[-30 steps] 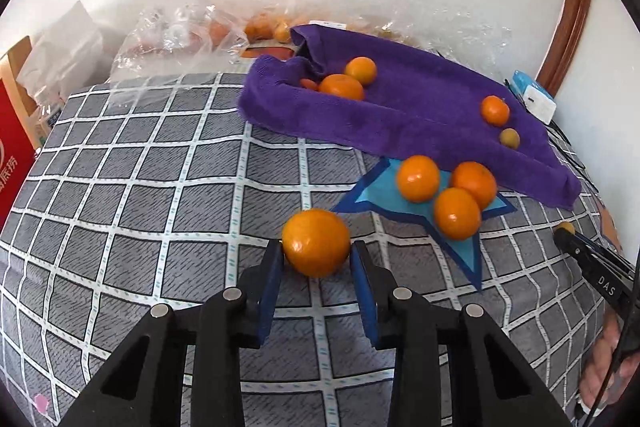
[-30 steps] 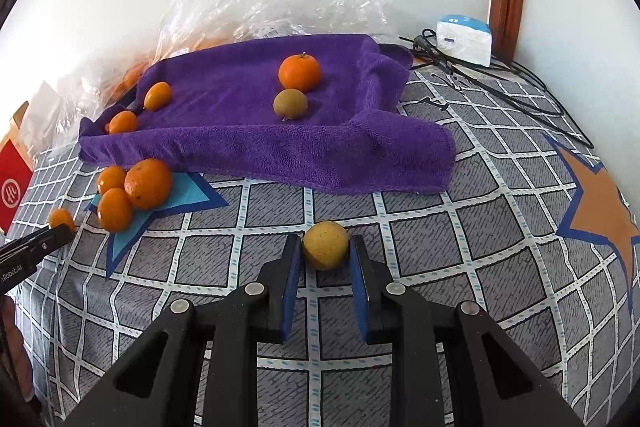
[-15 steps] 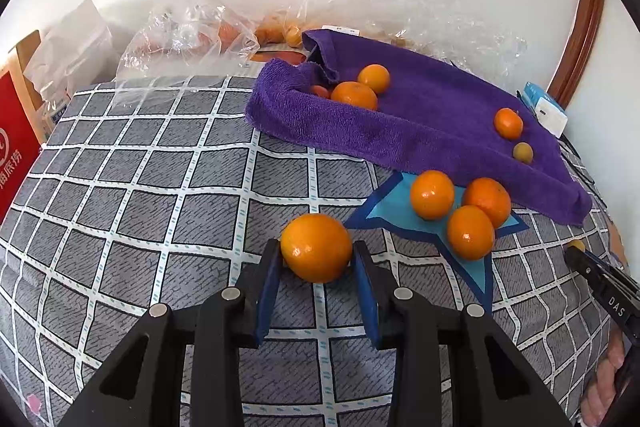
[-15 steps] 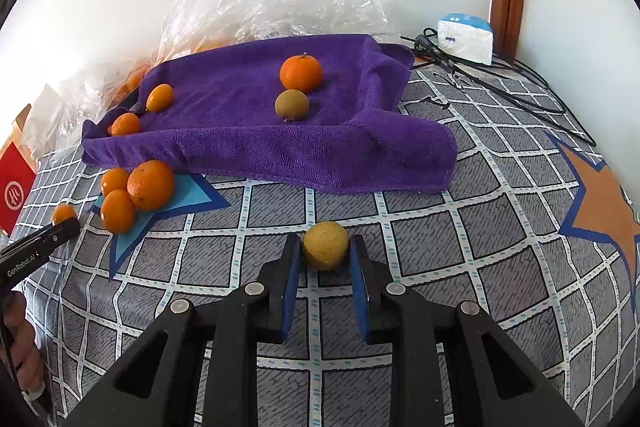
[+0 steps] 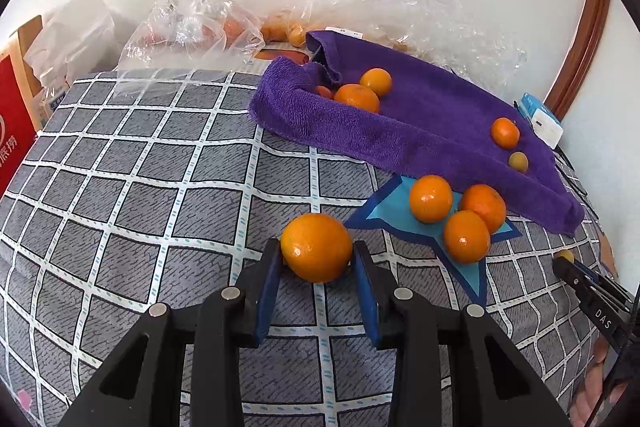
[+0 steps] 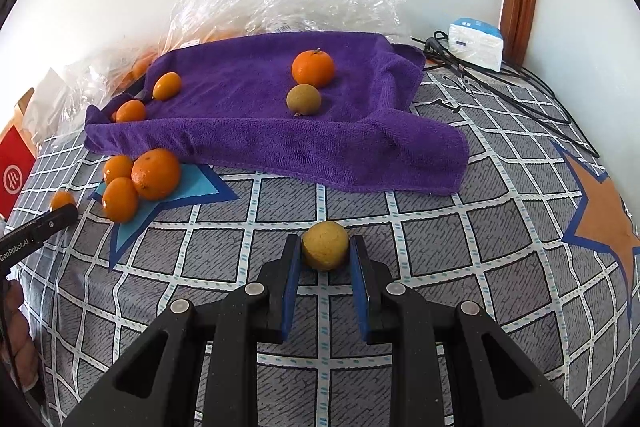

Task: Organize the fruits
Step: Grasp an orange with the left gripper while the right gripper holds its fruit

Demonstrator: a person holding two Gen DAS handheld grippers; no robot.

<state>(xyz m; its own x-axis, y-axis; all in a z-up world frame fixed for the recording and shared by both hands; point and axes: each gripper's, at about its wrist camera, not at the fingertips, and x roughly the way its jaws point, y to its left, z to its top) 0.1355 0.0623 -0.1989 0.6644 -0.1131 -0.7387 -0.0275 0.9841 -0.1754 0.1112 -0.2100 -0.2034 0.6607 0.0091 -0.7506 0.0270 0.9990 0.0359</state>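
Note:
My left gripper (image 5: 316,261) is shut on an orange (image 5: 316,247) held just left of a blue star patch (image 5: 384,217) where three oranges (image 5: 431,199) lie together. My right gripper (image 6: 325,257) is shut on a small yellow-brown fruit (image 6: 325,245) above the checked cloth in front of the purple towel (image 6: 256,131). On the towel lie an orange (image 6: 313,68), a brown fruit (image 6: 303,99) and two or three small oranges (image 6: 166,85) at its left end. The right gripper tip also shows in the left wrist view (image 5: 566,259).
The grey checked cloth (image 5: 140,167) covers the surface. Clear plastic bags (image 5: 188,23) with more fruit lie along the back wall. A red box (image 5: 12,131) stands at the left. A white-blue box (image 6: 476,43) and black cables (image 6: 520,95) lie at the back right. An orange star patch (image 6: 600,219) is at the right.
The left gripper with its orange has drawn slightly back and left, so the star patch and towel sit further right in its view. The right gripper has barely moved.

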